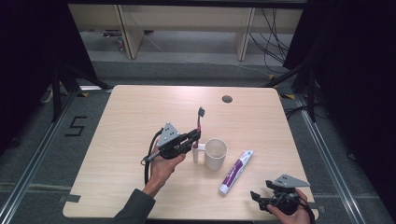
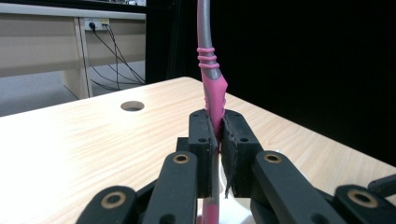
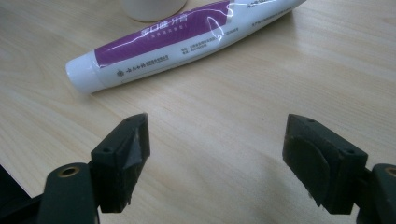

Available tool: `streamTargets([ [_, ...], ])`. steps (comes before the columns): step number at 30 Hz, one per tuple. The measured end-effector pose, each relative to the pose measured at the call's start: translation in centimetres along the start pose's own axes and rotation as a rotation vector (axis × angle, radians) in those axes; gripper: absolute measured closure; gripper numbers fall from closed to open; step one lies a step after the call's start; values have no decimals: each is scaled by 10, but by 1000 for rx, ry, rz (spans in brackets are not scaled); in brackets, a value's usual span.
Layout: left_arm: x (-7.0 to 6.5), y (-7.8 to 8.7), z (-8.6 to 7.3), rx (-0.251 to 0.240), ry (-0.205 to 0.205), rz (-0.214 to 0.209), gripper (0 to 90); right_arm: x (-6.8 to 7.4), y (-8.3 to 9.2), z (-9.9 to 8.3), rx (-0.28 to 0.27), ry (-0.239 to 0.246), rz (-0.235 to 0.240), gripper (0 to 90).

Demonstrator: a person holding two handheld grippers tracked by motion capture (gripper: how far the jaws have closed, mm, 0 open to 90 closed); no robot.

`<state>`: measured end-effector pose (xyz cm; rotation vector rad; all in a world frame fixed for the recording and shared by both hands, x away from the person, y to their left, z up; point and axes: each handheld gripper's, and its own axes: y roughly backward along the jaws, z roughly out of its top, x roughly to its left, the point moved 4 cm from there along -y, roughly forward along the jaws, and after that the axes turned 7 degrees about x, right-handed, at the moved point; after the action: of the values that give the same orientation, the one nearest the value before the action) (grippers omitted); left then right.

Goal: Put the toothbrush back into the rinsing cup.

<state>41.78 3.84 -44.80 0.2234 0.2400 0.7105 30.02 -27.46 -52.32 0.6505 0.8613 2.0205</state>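
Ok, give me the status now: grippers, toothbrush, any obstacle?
Left gripper shut on toothbrush, upright beside mug. Right gripper open, empty. Toothpaste clear.

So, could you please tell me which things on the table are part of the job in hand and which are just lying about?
Part of the job:
- toothbrush, held upright in the left hand-held gripper
- white mug right beside it

Lying about:
- toothpaste tube, flat on the table, untouched
- right hand-held gripper, open and idle near the front edge

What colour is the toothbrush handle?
Pink, grey higher up on the toothbrush; clearest in the left gripper view.
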Motion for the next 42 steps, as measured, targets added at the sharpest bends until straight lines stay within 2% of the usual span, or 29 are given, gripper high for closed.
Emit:
streamTargets([
  [1, 0, 1, -1, 11, -1, 0, 818, 3, 1, -1, 15, -30, 10, 241],
  [3, 0, 2, -4, 21, -3, 1, 817, 2, 0, 0, 6, -11, 11, 241],
  [15, 1, 4, -21, 77, -13, -5, 811, 3, 0, 0, 6, -9, 15, 241],
  [19, 0, 4, -22, 81, -13, -8, 800, 1, 0, 0, -4, 16, 1, 241],
  [27, -1, 4, -26, 105, -24, -7, 793, 2, 0, 0, 0, 13, 6, 241],
  [29, -1, 3, -27, 94, -21, -20, 790, 1, -1, 0, 0, 16, 0, 241],
  [32, -2, 4, -29, 114, -30, -10, 789, 1, -1, 0, -3, 14, -5, 241],
  [38, -2, 4, -31, 121, -36, -7, 769, 2, 0, 0, 6, 7, 13, 241],
  [40, -2, 5, -31, 121, -37, -9, 747, 1, -1, 0, -2, 12, -2, 240],
  [42, -3, 5, -31, 115, -34, -14, 710, 1, 0, 0, -3, 13, 9, 241],
])
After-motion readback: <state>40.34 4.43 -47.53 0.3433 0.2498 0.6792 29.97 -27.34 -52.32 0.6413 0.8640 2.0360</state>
